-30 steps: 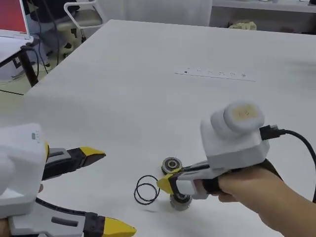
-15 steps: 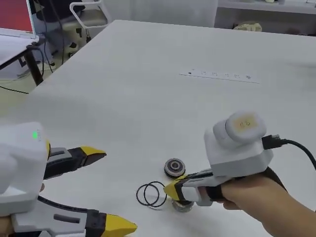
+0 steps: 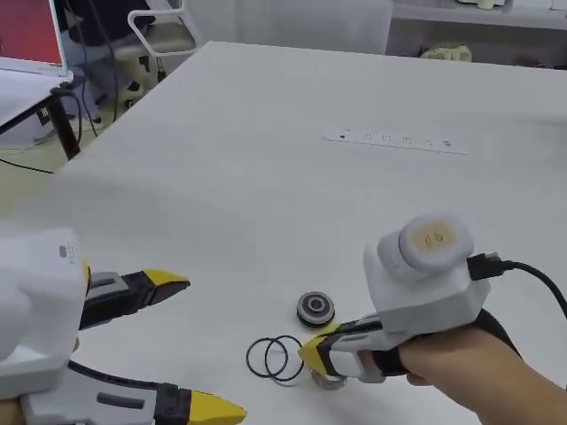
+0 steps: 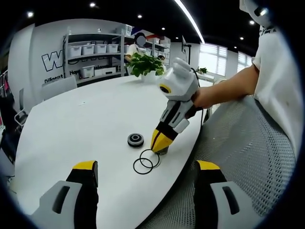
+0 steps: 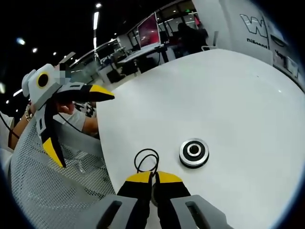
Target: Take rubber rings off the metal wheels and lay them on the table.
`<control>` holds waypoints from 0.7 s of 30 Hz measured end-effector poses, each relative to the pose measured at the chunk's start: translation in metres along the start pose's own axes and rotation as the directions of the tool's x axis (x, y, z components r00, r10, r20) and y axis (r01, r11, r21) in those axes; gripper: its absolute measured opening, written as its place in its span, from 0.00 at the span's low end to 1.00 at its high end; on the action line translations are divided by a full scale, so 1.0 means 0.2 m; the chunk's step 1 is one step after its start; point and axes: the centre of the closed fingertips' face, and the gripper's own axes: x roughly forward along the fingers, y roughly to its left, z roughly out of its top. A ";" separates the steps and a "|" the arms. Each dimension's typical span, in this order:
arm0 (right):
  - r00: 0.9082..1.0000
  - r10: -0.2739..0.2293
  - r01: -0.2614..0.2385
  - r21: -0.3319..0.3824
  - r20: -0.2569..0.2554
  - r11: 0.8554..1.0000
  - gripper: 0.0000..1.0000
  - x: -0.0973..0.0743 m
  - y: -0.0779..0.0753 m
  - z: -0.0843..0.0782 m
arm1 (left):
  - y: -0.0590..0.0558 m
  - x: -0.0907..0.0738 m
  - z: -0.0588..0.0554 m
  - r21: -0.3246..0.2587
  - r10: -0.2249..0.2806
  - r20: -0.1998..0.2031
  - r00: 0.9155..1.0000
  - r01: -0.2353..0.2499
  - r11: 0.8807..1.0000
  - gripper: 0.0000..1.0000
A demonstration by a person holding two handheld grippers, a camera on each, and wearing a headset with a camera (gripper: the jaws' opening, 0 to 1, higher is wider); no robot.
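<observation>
Two rubber rings (image 3: 276,358), two metal wheels (image 3: 315,307); right hand-held gripper (image 3: 310,351) pressed together, left hand-held gripper (image 3: 208,346) spread.

A big "W" (image 4: 49,60) marks the white wall (image 4: 31,47); smaller lettering (image 4: 53,76) beneath is illegible.

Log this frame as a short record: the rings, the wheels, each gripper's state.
rubber rings: two, overlapping, flat on the table, just beside the right gripper
free wheel: flat on the table, apart from the rings
second wheel: partly hidden under the right gripper's tips
right gripper: jaws together at the second wheel; what they pinch cannot be told
left gripper: open, holding nothing
</observation>
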 end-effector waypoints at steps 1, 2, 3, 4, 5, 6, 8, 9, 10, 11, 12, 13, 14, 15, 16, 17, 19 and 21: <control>1.000 0.002 -0.002 0.000 -0.002 1.000 0.00 0.00 0.00 0.00 | 0.00 0.00 0.00 0.000 0.003 -0.002 1.000 -0.003 1.000 0.81; 1.000 0.002 -0.002 -0.001 -0.003 1.000 0.00 0.00 0.00 0.00 | 0.00 0.00 0.00 -0.001 0.004 -0.002 1.000 -0.004 1.000 0.81; 1.000 0.003 -0.003 -0.005 -0.007 1.000 0.00 -0.01 0.01 -0.01 | 0.01 0.00 0.00 0.000 0.005 -0.002 1.000 -0.005 1.000 0.81; 1.000 0.002 -0.002 -0.011 -0.008 1.000 0.01 -0.01 0.01 -0.01 | 0.01 0.00 0.00 0.002 0.005 -0.002 1.000 -0.005 1.000 0.81; 1.000 -0.003 0.003 -0.020 -0.011 1.000 0.01 -0.01 0.00 -0.01 | 0.01 0.00 0.00 0.003 0.006 -0.003 1.000 -0.006 1.000 0.80; 1.000 -0.008 0.008 -0.033 -0.013 0.999 0.01 -0.02 0.00 -0.01 | 0.01 0.00 0.00 0.005 0.009 -0.003 1.000 -0.009 1.000 0.80; 1.000 -0.012 0.012 -0.042 -0.014 0.999 0.01 -0.02 0.00 0.00 | 0.01 0.00 0.00 0.005 0.011 -0.002 1.000 -0.011 1.000 0.80; 1.000 -0.013 0.012 -0.042 -0.013 0.999 0.01 -0.03 0.00 0.00 | 0.01 0.00 0.00 0.003 0.014 -0.001 1.000 -0.014 1.000 0.80; 1.000 -0.013 0.012 -0.041 -0.013 0.999 0.01 -0.03 0.00 0.00 | 0.01 0.00 0.00 0.002 0.016 0.001 1.000 -0.016 1.000 0.80; 1.000 -0.011 0.011 -0.039 -0.012 0.999 0.01 -0.03 0.00 0.00 | 0.02 -0.01 0.00 0.001 0.019 0.003 1.000 -0.019 1.000 0.80; 1.000 -0.010 0.009 -0.036 -0.013 0.999 0.01 -0.03 0.00 0.00 | 0.02 -0.01 0.00 -0.001 0.021 0.005 1.000 -0.021 1.000 0.79; 1.000 -0.007 0.007 -0.034 -0.014 0.999 0.01 -0.04 0.00 0.00 | 0.02 -0.01 0.00 -0.002 0.023 0.006 1.000 -0.023 1.000 0.79; 1.000 -0.003 0.003 -0.031 -0.015 1.000 0.01 -0.04 0.00 -0.01 | 0.02 -0.01 0.00 -0.003 0.024 0.007 1.000 -0.024 1.000 0.79; 1.000 -0.001 0.001 -0.028 -0.017 1.000 0.01 -0.04 0.00 -0.01 | 0.02 -0.01 0.00 -0.004 0.025 0.007 1.000 -0.025 1.000 0.79; 1.000 -0.001 0.001 -0.028 -0.018 1.000 0.01 -0.04 0.00 -0.01 | 0.02 -0.01 0.00 -0.004 0.025 0.007 1.000 -0.025 1.000 0.79; 1.000 -0.001 0.001 -0.031 -0.019 1.000 0.02 -0.04 0.00 -0.01 | 0.02 -0.01 0.00 -0.004 0.026 0.007 1.000 -0.026 1.000 0.79; 1.000 -0.002 0.001 -0.043 -0.029 0.999 0.03 -0.03 0.00 -0.02 | 0.02 -0.01 0.00 -0.003 0.026 0.004 1.000 -0.026 1.000 0.78; 0.999 -0.016 0.013 -0.074 -0.040 0.997 0.03 -0.03 0.00 -0.03 | 0.02 -0.01 0.00 -0.004 0.026 0.004 1.000 -0.026 1.000 0.78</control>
